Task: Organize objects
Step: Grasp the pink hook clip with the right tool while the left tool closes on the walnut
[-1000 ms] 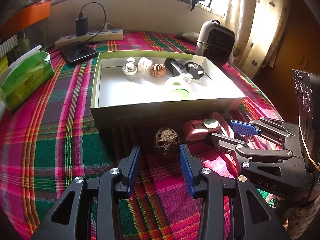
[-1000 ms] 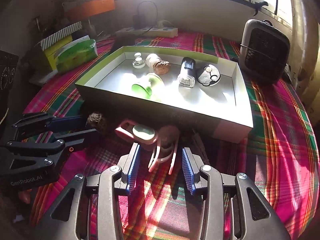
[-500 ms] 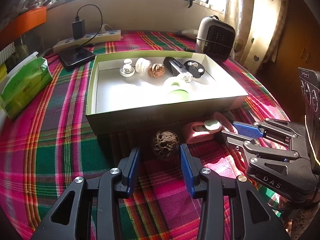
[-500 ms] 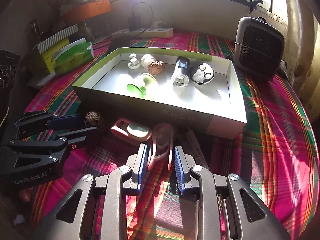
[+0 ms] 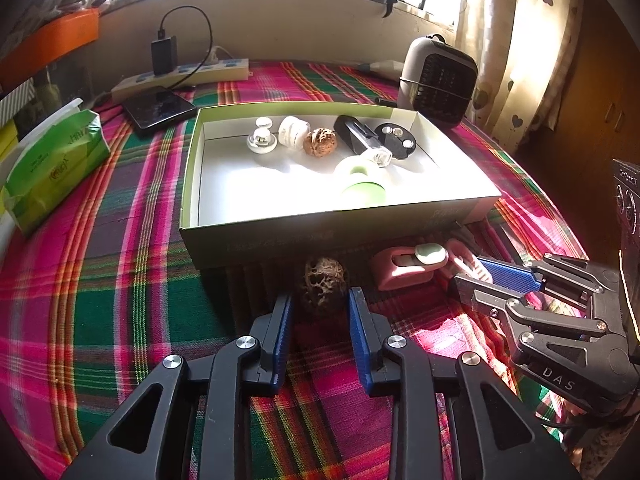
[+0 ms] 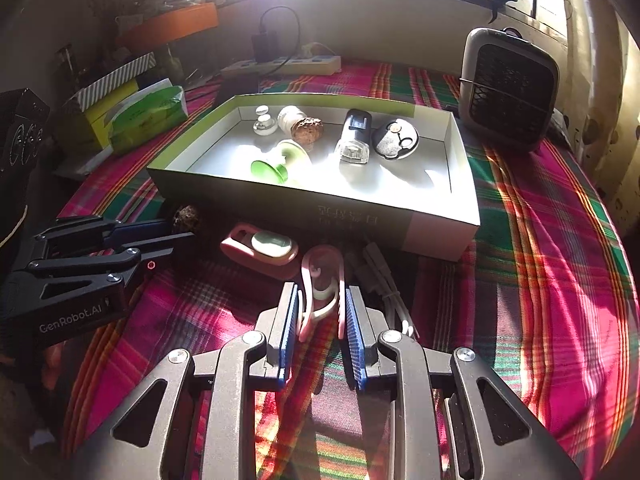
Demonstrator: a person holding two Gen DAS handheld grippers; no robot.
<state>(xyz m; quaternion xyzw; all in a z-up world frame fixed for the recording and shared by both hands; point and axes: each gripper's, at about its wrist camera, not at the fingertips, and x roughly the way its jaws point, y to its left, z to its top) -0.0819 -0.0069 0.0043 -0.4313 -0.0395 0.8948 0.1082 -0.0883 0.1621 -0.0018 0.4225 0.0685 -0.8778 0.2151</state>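
Now left gripper (image 5: 319, 309) jaws, just closing, pinch nut (image 5: 323, 283); right gripper (image 6: 322, 309) clamps pink clip (image 6: 320, 280) between pads, likely both bound for box (image 5: 320, 236) ahead.

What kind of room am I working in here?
Most likely a lived-in home room: a table under a plaid cloth by a curtained window, with a power strip and small heater.

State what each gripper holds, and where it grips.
Right gripper: shut on the pink plastic clip's two prongs. Left gripper: its jaws, just closing, flank the dark pitted walnut; contact unclear.
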